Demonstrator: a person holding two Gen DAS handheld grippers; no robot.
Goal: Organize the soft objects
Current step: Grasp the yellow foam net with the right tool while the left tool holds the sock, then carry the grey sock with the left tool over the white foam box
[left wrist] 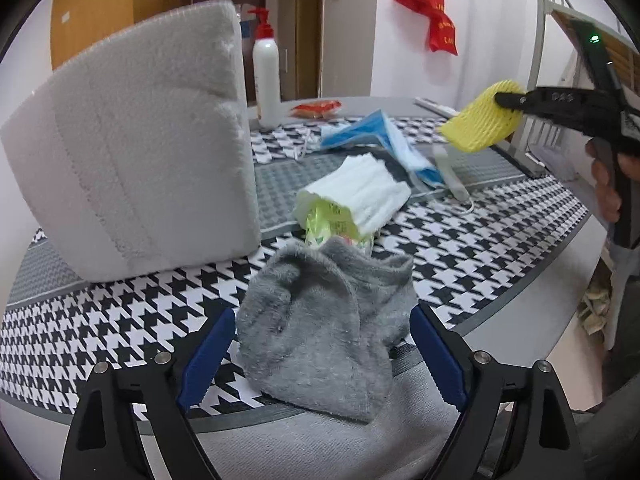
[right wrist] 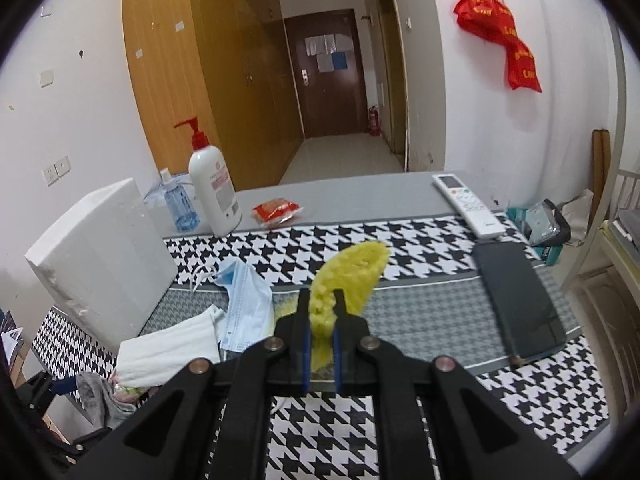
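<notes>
Your right gripper [right wrist: 322,320] is clenched on the yellow foam net [right wrist: 352,276], lifted above the tabletop [right wrist: 420,236], right of the white foam block [left wrist: 132,140]. Carry it gently; your left gripper [left wrist: 322,354] stands released around the grey sock [left wrist: 320,328].

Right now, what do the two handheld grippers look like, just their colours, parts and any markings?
Both are matte black plastic. The left gripper has two angular arms with triangular cut-outs, silver round bolts and blue ribbed pads. The right gripper has the same black arms, silver bolts and thin blue pad edges; seen from the left camera, its black body carries a small green light.
</notes>
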